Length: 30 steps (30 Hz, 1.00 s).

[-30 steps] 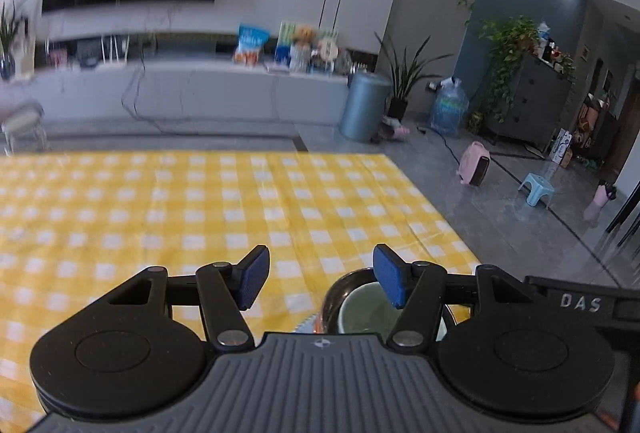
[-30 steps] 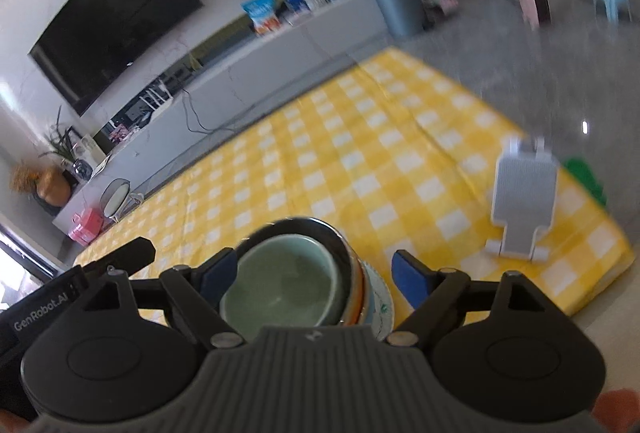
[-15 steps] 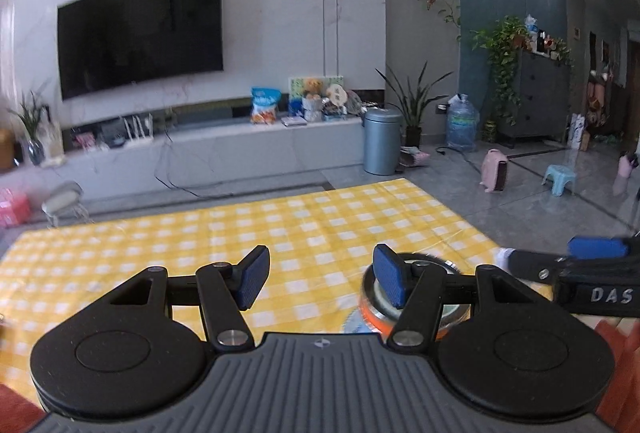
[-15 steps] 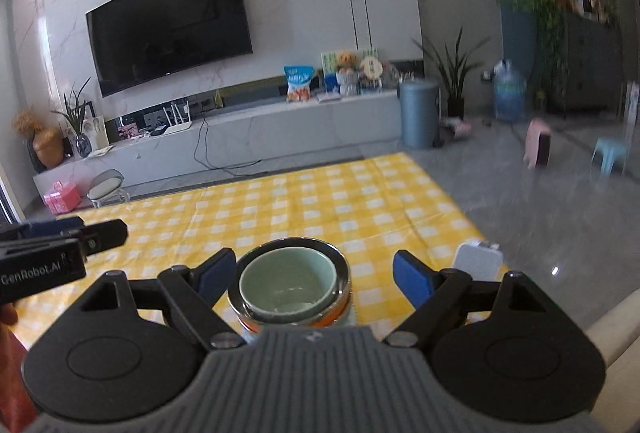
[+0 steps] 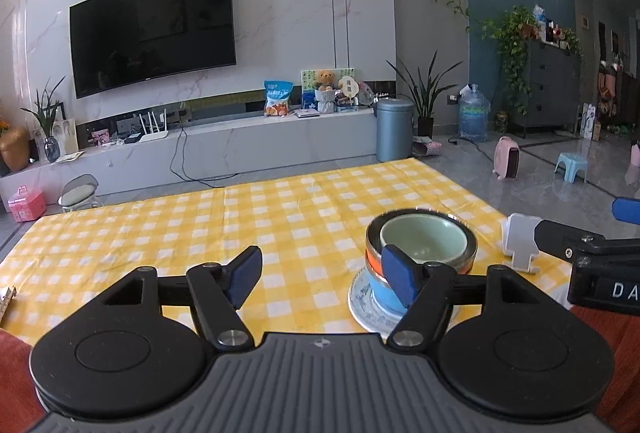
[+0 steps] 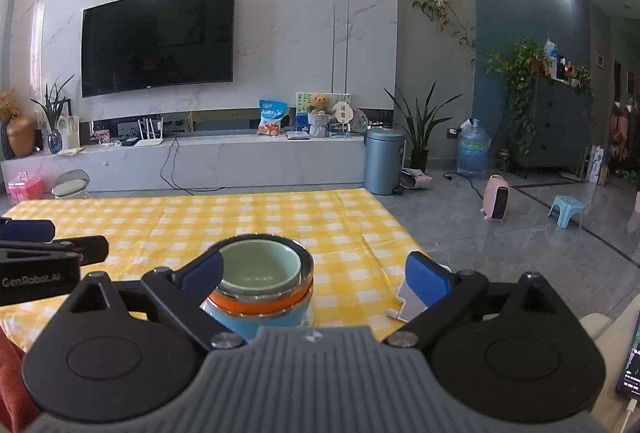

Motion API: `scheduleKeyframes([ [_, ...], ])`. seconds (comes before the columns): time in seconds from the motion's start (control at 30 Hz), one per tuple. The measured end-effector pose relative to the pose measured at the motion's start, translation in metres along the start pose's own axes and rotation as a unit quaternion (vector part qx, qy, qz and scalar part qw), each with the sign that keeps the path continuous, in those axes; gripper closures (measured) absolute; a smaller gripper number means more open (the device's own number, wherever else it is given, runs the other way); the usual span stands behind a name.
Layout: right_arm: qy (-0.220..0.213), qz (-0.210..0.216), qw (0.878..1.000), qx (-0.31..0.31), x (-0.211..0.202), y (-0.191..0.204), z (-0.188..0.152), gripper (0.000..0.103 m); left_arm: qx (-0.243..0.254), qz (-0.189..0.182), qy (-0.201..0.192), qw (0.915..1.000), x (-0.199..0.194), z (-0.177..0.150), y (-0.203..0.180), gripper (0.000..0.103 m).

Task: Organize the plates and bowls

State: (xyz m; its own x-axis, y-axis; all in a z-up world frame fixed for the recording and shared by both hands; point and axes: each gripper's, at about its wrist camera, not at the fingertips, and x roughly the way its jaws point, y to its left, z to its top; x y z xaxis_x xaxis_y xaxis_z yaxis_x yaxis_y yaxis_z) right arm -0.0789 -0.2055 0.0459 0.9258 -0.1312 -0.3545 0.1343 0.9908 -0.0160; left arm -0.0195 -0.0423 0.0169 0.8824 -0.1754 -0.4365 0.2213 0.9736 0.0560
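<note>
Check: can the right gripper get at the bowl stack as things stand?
Probably yes. The right gripper is open, the bowl stack sits just ahead toward its left finger, nothing lies between, and the left gripper is off to the side.

Checked table [image 5: 280,217], plate [image 5: 366,307], stand [image 5: 520,241]

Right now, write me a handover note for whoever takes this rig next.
Left gripper: open, empty, just left of the stack.
Right gripper: open, empty, fingers astride the stack.
Stack on the yellow checked tablecloth: pale green ceramic bowl nested in the orange-banded steel bowl, over the blue bowl, on the patterned white plate.
Done: stacking looks complete.
Left: nothing obvious; white phone stand sits beside it.
</note>
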Motion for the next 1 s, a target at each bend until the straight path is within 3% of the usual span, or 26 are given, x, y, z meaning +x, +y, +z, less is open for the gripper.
scheduleKeyframes([
  [0.5, 0.038, 0.001, 0.999, 0.001, 0.023, 0.008, -0.027, 0.007, 0.03, 0.018, 0.066, 0.9972, 0.028, -0.031, -0.01, 0.02],
  [1.0, 0.061, 0.01, 0.998, 0.01, 0.03, 0.01, -0.03, 0.007, 0.034, 0.021, 0.076, 0.9963, 0.025, -0.032, -0.008, 0.02],
])
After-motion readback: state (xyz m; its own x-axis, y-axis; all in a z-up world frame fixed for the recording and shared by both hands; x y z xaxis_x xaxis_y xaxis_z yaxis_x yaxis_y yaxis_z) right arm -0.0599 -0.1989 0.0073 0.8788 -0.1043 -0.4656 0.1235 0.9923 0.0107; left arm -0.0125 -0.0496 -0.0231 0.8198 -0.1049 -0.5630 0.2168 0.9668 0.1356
